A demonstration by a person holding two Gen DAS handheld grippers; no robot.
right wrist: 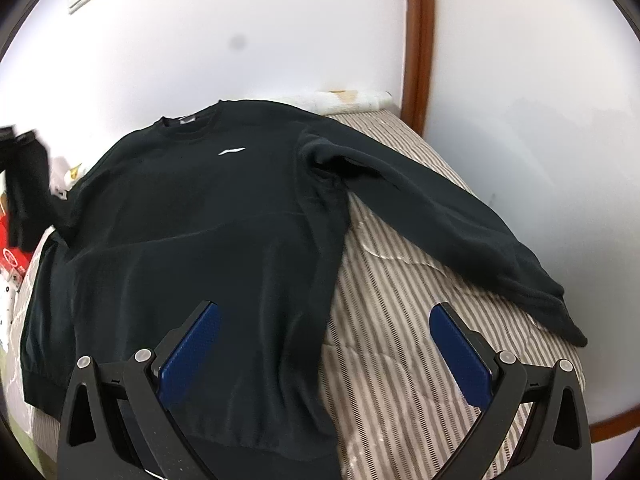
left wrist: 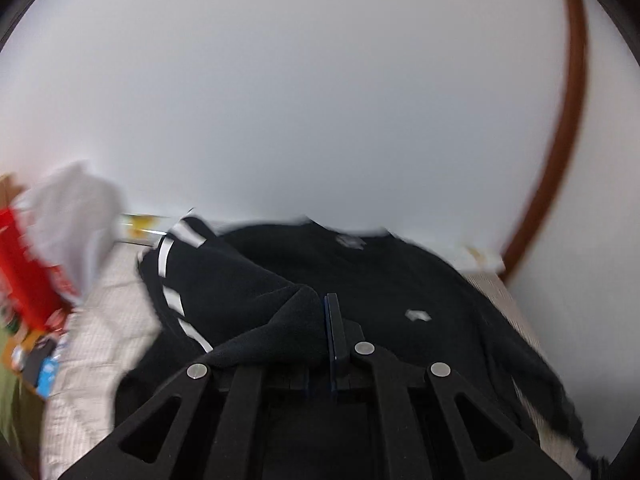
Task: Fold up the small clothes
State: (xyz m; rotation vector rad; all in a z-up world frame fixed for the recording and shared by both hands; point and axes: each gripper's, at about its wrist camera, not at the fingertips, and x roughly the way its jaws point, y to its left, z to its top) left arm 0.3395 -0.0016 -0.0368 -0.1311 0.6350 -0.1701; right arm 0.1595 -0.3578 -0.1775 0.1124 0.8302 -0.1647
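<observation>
Left gripper (left wrist: 330, 320) clamped on black sweatshirt (right wrist: 208, 216) sleeve, right gripper (right wrist: 324, 344) apart, striped bedcover (right wrist: 400, 320).

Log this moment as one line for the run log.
left hand-held gripper: shut on black sweatshirt | right hand-held gripper: open | striped bed cover

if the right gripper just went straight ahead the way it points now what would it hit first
Most likely the black sweatshirt, near its side edge where it meets the striped bedcover. The right gripper is open and empty, angled down at the bed, with nothing between its fingers. Depth is hard to judge.
</observation>
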